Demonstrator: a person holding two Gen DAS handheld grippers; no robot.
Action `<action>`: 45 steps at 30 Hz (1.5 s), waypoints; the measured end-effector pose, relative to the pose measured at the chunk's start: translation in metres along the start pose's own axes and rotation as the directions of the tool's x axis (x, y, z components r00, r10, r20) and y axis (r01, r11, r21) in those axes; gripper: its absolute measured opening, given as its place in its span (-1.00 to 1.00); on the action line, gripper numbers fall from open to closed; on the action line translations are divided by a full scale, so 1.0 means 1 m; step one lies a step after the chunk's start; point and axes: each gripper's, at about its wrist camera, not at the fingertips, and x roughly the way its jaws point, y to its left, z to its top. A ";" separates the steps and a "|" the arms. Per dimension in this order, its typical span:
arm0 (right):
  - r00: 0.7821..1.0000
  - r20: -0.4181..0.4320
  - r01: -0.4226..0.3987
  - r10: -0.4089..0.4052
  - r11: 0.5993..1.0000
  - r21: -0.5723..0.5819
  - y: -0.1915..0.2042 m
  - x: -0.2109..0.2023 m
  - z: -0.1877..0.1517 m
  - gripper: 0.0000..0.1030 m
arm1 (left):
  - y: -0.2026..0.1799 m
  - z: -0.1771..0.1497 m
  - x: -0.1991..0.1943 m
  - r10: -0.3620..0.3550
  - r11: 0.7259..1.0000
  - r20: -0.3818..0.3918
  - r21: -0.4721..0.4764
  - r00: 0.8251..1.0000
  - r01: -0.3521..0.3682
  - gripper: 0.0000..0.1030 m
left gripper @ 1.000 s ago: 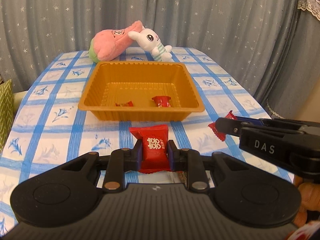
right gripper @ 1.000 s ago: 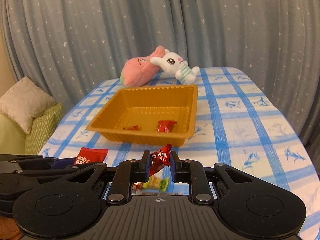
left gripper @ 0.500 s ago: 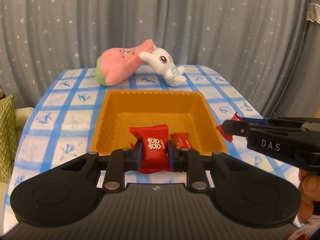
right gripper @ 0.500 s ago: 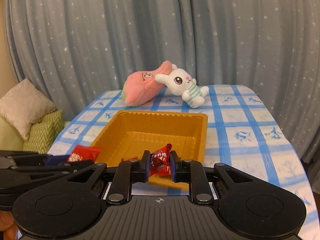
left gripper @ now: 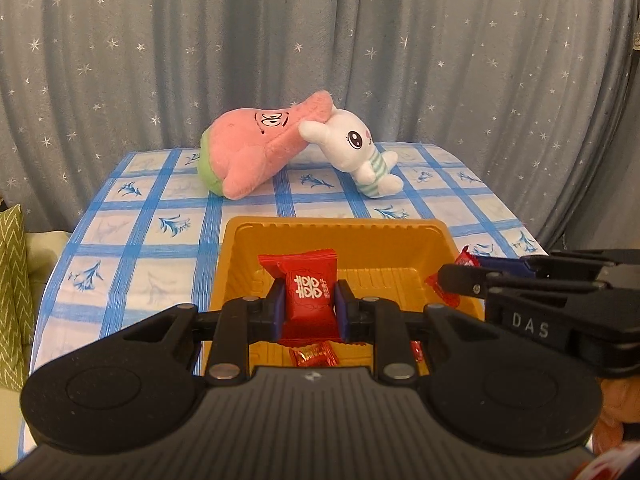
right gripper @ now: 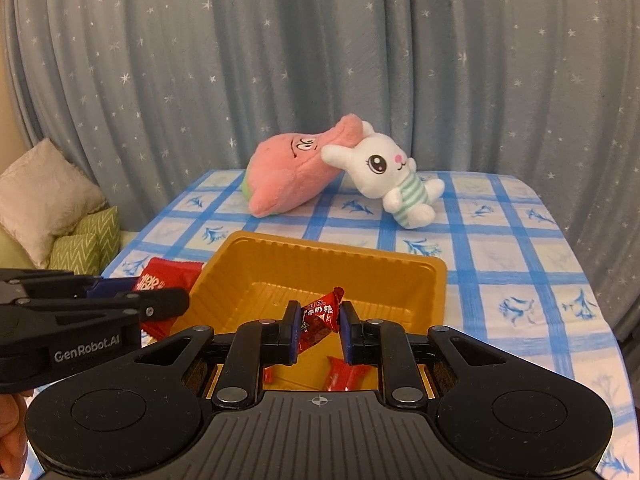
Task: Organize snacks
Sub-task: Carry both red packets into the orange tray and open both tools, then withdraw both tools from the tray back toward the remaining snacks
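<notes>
My left gripper (left gripper: 310, 300) is shut on a flat red snack packet (left gripper: 308, 284) with white characters, held above the near part of the orange tray (left gripper: 336, 226). My right gripper (right gripper: 319, 318) is shut on a small dark red candy (right gripper: 320, 314), also over the orange tray (right gripper: 332, 250). In the tray lie two red wrapped candies (left gripper: 314, 354) (right gripper: 340, 374). From the left wrist view the right gripper (left gripper: 448, 280) comes in at the right edge of the tray with its candy (left gripper: 444, 288). From the right wrist view the left gripper (right gripper: 176, 300) shows at the tray's left with its red packet (right gripper: 168, 278).
A pink plush (left gripper: 256, 152) and a white bunny plush (left gripper: 356, 152) lie at the far end of the blue checked tablecloth (left gripper: 132, 248). A starred grey curtain hangs behind. Green and beige cushions (right gripper: 60, 216) sit left of the table.
Both grippers have moved forward together from the table's near side to above the tray, each keeping its snack. The tray now lies right under the fingers.
</notes>
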 end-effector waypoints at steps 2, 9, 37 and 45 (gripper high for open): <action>1.000 -0.004 -0.003 0.003 1.000 0.007 -0.001 0.006 0.002 -0.61 | 0.003 0.004 0.007 0.000 1.000 -0.008 -0.002 1.000 0.000 -0.56; 1.000 -0.016 -0.005 0.005 1.000 0.024 -0.004 0.023 0.006 -0.61 | 0.007 0.009 0.024 -0.009 1.000 -0.027 0.003 1.000 0.009 -0.56; 0.998 -0.015 -0.060 0.060 0.997 0.047 -0.011 0.040 0.010 -0.08 | 0.027 -0.007 0.016 -0.010 0.999 -0.050 -0.040 0.999 0.008 -0.37; 1.000 0.002 -0.017 0.017 0.991 0.133 -0.036 0.011 -0.005 0.26 | 0.029 -0.030 -0.013 -0.001 0.998 -0.043 -0.067 0.999 -0.002 -0.36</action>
